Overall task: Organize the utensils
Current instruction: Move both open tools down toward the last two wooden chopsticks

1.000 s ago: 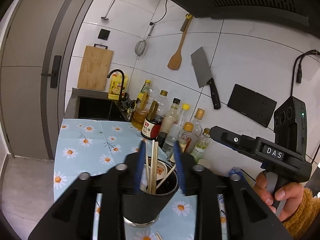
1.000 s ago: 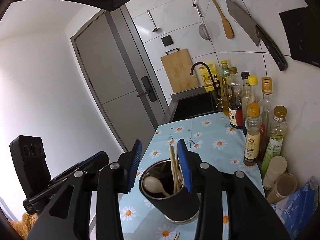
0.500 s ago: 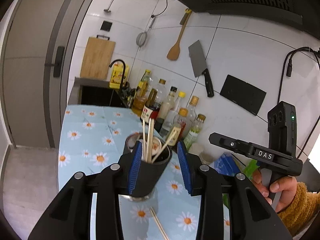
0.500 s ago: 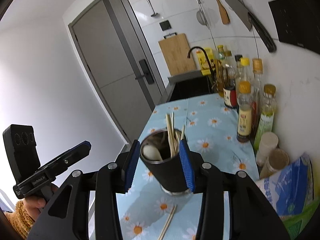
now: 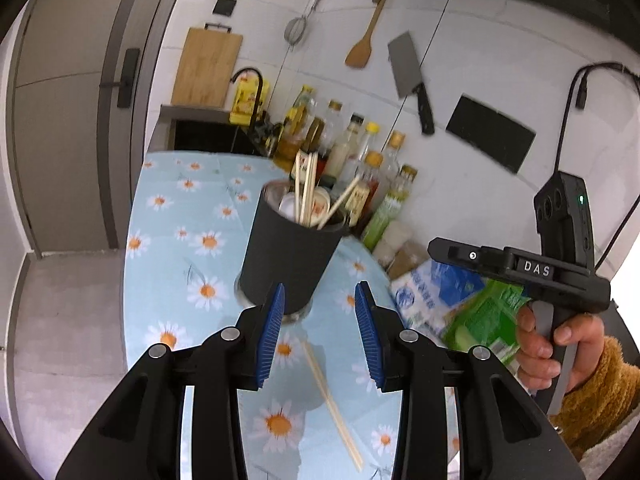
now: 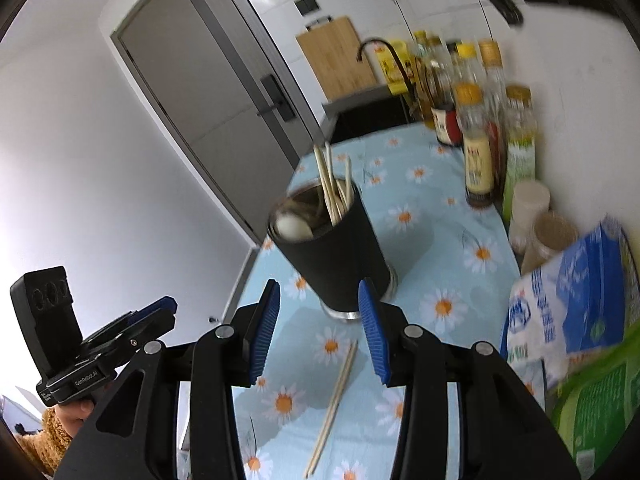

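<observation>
A pair of loose chopsticks [image 5: 333, 402] lies flat on the daisy-patterned worktop [image 5: 168, 240], low in the centre of the left wrist view, its long axis running from upper left to lower right. In the right wrist view the same pair [image 6: 334, 400] slants from upper right to lower left, its upper end toward the holder.

The black utensil holder [image 5: 286, 256] stands mid-frame, just above the chopsticks, holding more chopsticks and a white spoon [image 6: 294, 226] whose handles point upward.

The left gripper [image 5: 319, 298] has just been opening; its jaws stand apart with nothing between them. The right gripper [image 6: 319, 294] also has its jaws parted and holds nothing. Both hover above the loose pair, apart from it.
</observation>
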Available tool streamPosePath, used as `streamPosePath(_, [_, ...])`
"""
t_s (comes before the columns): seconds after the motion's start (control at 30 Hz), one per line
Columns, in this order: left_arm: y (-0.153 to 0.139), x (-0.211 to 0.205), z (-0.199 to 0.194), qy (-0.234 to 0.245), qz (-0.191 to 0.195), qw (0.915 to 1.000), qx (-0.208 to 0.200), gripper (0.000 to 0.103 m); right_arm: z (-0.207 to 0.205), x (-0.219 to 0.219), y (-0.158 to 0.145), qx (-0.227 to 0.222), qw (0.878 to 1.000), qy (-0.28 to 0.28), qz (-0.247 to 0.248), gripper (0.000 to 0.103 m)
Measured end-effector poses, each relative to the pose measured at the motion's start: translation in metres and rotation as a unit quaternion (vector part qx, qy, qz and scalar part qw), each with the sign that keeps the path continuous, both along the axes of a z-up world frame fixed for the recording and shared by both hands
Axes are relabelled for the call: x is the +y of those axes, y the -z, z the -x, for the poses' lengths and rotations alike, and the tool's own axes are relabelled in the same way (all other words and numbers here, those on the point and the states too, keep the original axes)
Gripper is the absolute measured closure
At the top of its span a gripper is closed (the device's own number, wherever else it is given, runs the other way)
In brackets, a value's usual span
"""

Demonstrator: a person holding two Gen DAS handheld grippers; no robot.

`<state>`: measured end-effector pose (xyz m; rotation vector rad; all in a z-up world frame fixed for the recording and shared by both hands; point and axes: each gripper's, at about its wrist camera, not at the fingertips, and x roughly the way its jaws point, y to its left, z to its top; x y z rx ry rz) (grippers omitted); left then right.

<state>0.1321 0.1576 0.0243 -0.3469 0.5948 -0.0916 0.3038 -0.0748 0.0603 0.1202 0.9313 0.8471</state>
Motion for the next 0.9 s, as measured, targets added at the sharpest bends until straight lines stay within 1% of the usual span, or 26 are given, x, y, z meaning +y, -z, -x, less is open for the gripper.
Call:
streamPosePath(0.17, [0.026, -0.006, 0.011, 0.004, 0.021, 0.999, 0.038, 0.068, 0.003, -0.001, 0.032, 0.068, 0.997, -0.005, 0.024, 0.061])
streamPosePath(0.27, [0.041, -0.01, 0.017, 0.009, 0.022, 0.998, 0.059, 0.068, 0.005, 0.003, 0.053, 0.103, 0.993, -0.005, 0.052, 0.061])
streamPosePath(0.4, [0.061, -0.009, 0.022, 0.008, 0.038, 0.9946, 0.097, 0.068, 0.007, 0.015, 0.087, 0.165, 0.983, -0.01, 0.083, 0.061])
streamPosePath(0.47, [0.071, -0.009, 0.024, 0.011, 0.046, 0.9924, 0.114, 0.068, 0.007, 0.022, 0.098, 0.183, 0.978, -0.013, 0.099, 0.061])
streamPosePath(0.6, [0.088, -0.011, 0.03, 0.019, 0.06, 0.9882, 0.14, 0.068, 0.005, 0.035, 0.122, 0.225, 0.965, -0.012, 0.133, 0.061])
streamPosePath(0.67, [0.094, -0.012, 0.033, 0.022, 0.063, 0.9867, 0.148, 0.068, 0.003, 0.04, 0.132, 0.238, 0.959, -0.008, 0.153, 0.061])
streamPosePath(0.77, [0.102, -0.015, 0.038, 0.026, 0.057, 0.9852, 0.16, 0.068, 0.003, 0.049, 0.141, 0.25, 0.953, -0.008, 0.172, 0.061])
streamPosePath(0.9, [0.111, -0.011, 0.046, 0.028, 0.07, 0.9831, 0.166, 0.068, 0.0, 0.062, 0.151, 0.257, 0.945, -0.006, 0.202, 0.062])
